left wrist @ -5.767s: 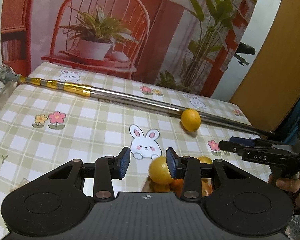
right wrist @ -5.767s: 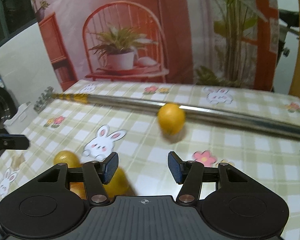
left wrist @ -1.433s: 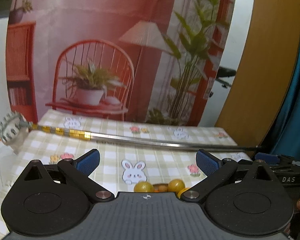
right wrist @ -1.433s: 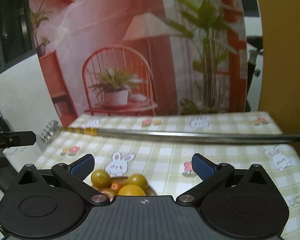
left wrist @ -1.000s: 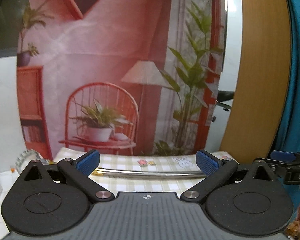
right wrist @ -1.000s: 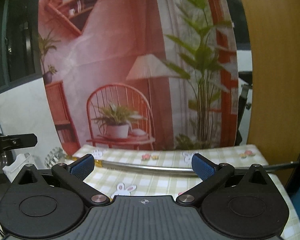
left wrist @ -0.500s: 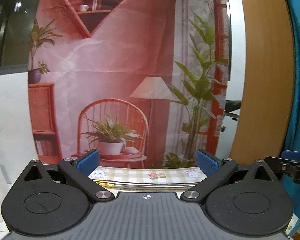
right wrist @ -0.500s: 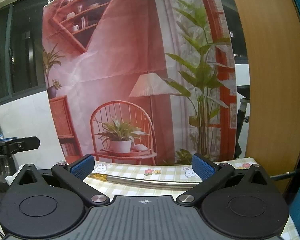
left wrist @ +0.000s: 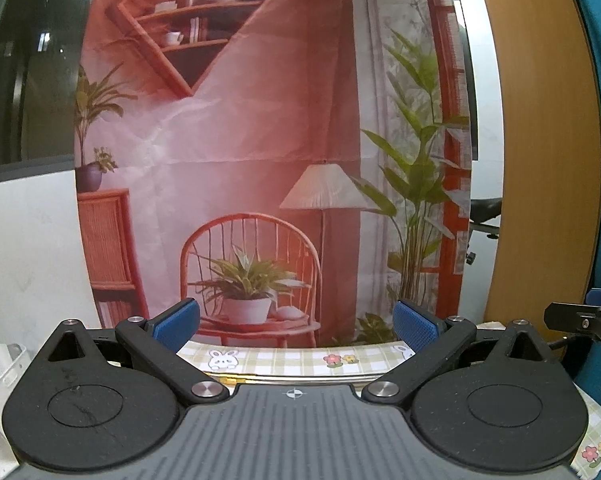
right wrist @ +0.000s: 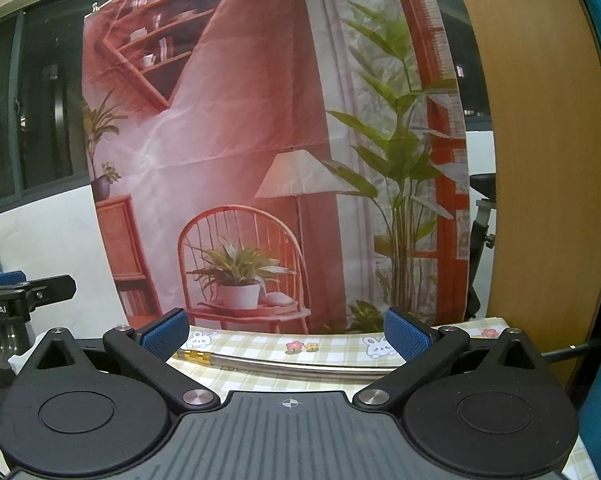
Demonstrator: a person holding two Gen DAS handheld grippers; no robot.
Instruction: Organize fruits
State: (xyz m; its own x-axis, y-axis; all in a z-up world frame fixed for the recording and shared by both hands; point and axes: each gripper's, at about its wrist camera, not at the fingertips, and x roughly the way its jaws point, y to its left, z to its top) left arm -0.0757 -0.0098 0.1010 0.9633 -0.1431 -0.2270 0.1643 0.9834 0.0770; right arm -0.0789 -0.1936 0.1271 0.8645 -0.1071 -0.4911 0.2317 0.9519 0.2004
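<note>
No fruit shows in either view now. My left gripper (left wrist: 296, 322) is open wide and empty, held high and level, facing the printed backdrop. My right gripper (right wrist: 286, 334) is also open wide and empty, raised above the table. Only the far strip of the checked tablecloth (left wrist: 284, 360) shows in the left wrist view; it also shows in the right wrist view (right wrist: 332, 350). The right gripper's tip shows at the right edge of the left wrist view (left wrist: 580, 320); the left gripper's tip shows at the left of the right wrist view (right wrist: 24, 292).
A long metal rod with a gold band (right wrist: 284, 366) lies across the far side of the table. A printed backdrop (left wrist: 260, 160) hangs behind it. A wooden panel (left wrist: 540, 160) stands at the right. A white basket (left wrist: 0, 368) sits at the left.
Both grippers have risen and tilted up from the table. The pile of yellow and orange fruits seen below them earlier has dropped out of view. Both stay open.
</note>
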